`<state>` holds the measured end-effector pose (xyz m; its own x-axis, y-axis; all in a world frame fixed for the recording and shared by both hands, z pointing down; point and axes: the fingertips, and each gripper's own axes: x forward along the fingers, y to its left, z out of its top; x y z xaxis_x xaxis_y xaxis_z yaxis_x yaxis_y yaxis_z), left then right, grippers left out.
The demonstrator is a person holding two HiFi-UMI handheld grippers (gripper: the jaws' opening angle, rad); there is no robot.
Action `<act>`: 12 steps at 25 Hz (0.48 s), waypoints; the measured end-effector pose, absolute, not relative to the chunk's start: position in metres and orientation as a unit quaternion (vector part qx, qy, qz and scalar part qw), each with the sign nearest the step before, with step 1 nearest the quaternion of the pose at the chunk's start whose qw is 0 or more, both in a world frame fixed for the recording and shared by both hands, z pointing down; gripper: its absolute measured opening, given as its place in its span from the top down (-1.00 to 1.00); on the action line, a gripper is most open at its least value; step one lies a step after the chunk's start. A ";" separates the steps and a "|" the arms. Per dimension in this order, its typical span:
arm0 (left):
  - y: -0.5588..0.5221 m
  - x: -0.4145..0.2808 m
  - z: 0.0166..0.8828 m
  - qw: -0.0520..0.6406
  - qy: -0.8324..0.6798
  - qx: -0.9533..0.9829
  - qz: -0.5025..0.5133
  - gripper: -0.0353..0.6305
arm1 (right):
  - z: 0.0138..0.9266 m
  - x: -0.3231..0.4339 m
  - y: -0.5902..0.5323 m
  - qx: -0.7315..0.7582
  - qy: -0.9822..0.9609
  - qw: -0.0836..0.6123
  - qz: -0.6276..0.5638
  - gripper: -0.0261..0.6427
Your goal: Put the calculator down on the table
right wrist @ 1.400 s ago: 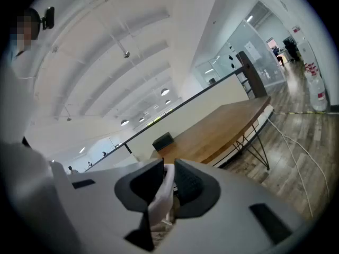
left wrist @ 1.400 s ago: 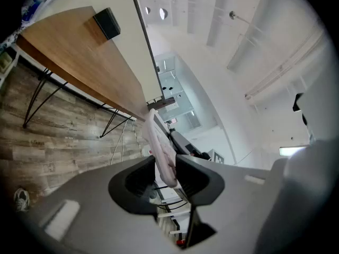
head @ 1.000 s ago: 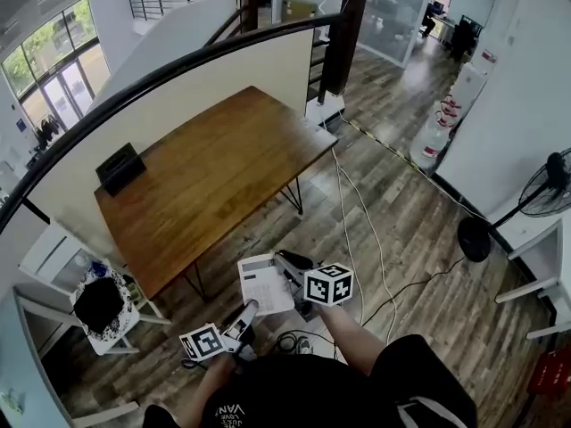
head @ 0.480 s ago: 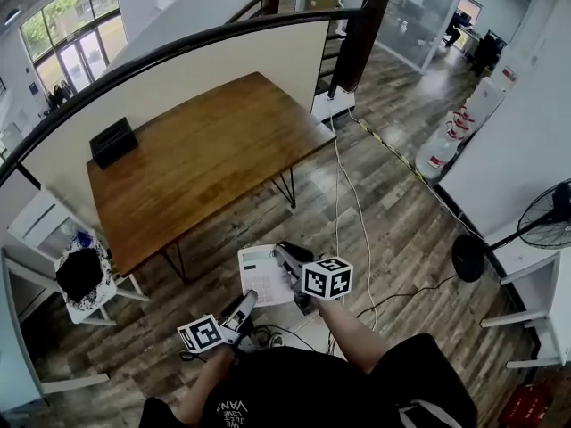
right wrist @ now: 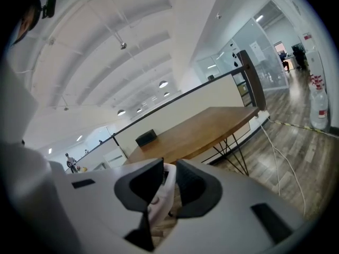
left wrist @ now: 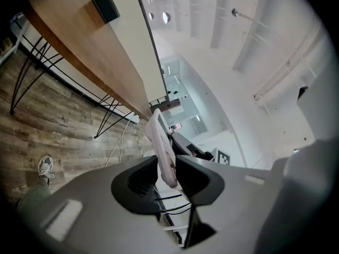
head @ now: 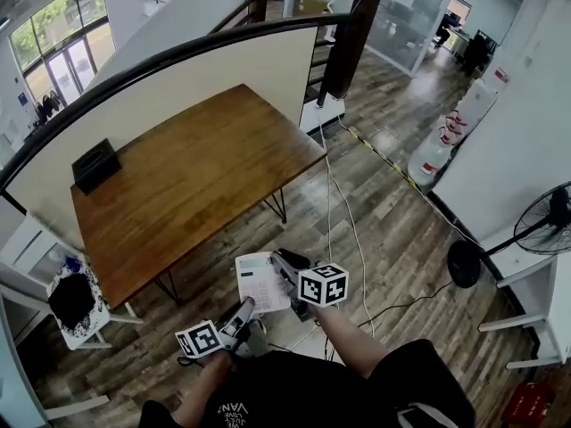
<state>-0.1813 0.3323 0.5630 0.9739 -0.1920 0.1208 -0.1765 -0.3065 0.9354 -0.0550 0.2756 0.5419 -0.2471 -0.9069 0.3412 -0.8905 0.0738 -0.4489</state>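
Calculator clamped by both grippers. Left gripper pinches near edge, right gripper pinches right side, jaws of each pressed on casing. Held face-up in air over plank floor, short of wooden table. Black box at table's far-left end, beside partition wall.

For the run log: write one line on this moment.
white flat calculator: over floor | left gripper: holds it | right gripper: holds it | brown wooden table: ahead
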 end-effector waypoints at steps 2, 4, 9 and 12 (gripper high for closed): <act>0.315 -0.170 0.567 0.581 -0.109 0.806 -0.001 0.57 | 0.547 -0.043 0.260 -0.620 0.725 0.008 -0.300 0.75; 0.295 -0.158 0.569 0.585 -0.102 0.805 0.003 0.57 | 0.550 -0.030 0.243 -0.627 0.717 0.006 -0.305 0.75; 0.240 -0.133 0.565 0.580 -0.092 0.809 0.008 0.57 | 0.549 -0.003 0.192 -0.638 0.707 0.013 -0.306 0.75; 0.207 -0.124 0.563 0.578 -0.097 0.810 0.007 0.57 | 0.547 0.007 0.160 -0.641 0.705 0.008 -0.303 0.75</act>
